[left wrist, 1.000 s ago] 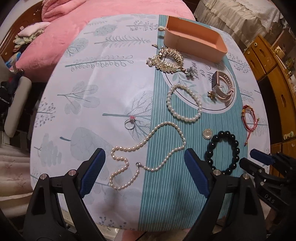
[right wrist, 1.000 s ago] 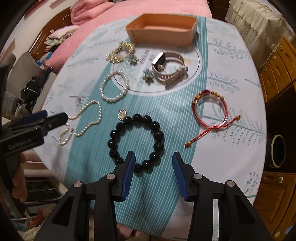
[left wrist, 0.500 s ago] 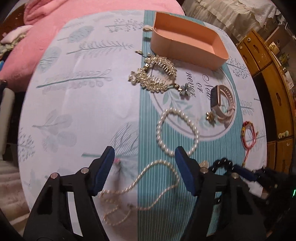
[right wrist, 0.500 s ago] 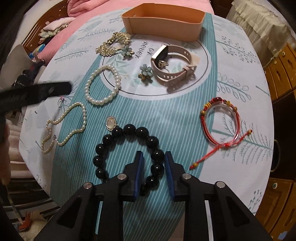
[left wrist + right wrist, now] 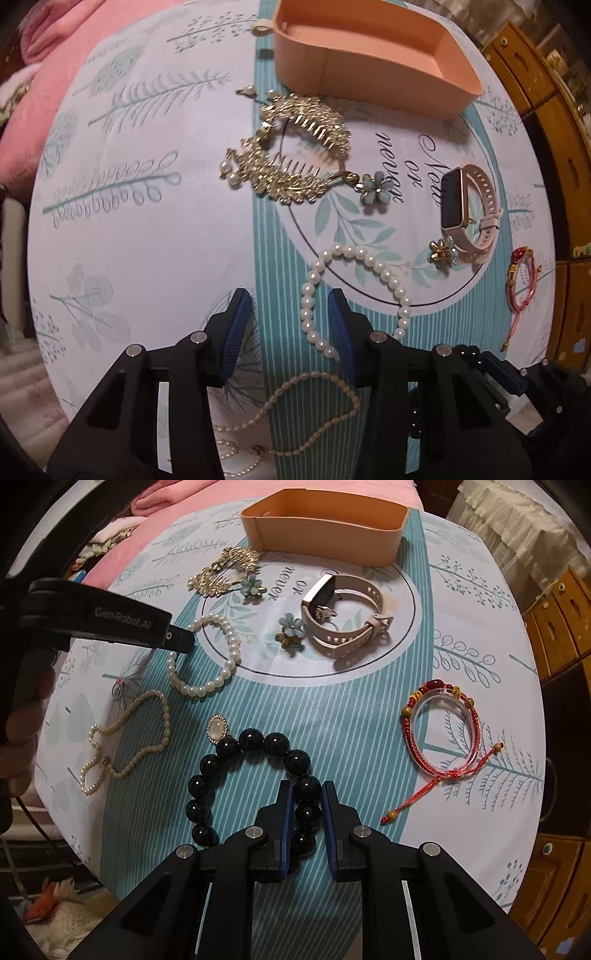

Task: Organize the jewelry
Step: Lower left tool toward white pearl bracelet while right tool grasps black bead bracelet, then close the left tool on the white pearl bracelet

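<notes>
**2 tools down among the jewelry**

The right tool sits low on the surface, its jaws narrowed around the near-right beads of the black bead bracelet; the pads look to touch the beads between them. Ahead and right of it lies the red cord bracelet; ahead and left, a small oval brooch touches the black beads.

The left tool stands partly open, its jaws either side of the near-left stretch of the pearl bracelet; whether they touch it I cannot tell. The pearl necklace lies beneath the tool's body. Further ahead are the gold hair comb, 2 blue flower pieces, a pink watch to the right, and the open peach tray beyond them all.
</notes>
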`<act>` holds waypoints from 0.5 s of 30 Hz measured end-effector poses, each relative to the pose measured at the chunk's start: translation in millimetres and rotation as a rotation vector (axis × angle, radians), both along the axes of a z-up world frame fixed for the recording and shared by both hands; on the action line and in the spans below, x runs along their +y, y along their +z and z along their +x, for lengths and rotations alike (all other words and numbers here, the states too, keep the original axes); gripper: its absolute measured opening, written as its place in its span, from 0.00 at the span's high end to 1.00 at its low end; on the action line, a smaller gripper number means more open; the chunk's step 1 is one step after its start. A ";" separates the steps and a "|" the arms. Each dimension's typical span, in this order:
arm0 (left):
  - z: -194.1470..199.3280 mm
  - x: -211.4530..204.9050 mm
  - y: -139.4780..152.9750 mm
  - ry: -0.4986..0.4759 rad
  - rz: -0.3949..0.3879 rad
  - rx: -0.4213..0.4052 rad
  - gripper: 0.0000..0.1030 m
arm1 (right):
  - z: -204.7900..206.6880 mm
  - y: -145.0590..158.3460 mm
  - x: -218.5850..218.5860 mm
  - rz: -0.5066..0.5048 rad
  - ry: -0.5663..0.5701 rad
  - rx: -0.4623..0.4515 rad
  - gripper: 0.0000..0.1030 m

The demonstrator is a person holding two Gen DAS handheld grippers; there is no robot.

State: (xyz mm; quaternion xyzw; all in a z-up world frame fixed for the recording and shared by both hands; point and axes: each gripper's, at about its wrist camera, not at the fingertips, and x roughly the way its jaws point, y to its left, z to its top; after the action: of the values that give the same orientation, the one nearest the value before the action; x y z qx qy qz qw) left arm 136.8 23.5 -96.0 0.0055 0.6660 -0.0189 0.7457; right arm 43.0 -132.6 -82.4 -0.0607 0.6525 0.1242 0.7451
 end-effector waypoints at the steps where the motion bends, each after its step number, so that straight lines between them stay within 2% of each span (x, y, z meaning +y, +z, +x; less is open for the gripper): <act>1: 2.6 -4.8 -0.4 -0.017 0.006 -0.005 0.64 | 1.0 0.0 -0.6 0.004 -0.004 0.002 0.86; 3: 5.9 -12.0 0.1 -0.042 0.005 -0.005 0.88 | 2.2 -0.1 -1.1 0.007 -0.008 0.003 0.86; 4: 8.6 -17.7 -0.7 -0.058 0.016 0.003 0.95 | 2.5 0.1 -1.8 0.008 -0.012 0.003 0.86; 6: 12.4 -22.5 -1.7 -0.048 0.028 0.010 0.95 | 3.1 0.8 -3.7 0.005 -0.014 0.003 0.86; 10: 18.1 -21.9 -0.9 0.007 -0.053 0.006 0.95 | 1.9 5.9 -10.5 0.018 -0.024 -0.004 0.86; 15: 15.1 -9.5 27.1 0.061 -0.135 -0.040 0.95 | 1.6 24.2 -21.7 0.060 -0.036 -0.027 0.86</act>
State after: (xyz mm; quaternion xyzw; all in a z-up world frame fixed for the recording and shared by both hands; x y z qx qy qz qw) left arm 151.9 14.1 -68.8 -0.0647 0.6480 -0.0411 0.7577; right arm 44.6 -154.3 -58.2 -0.0282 0.6392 0.1295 0.7575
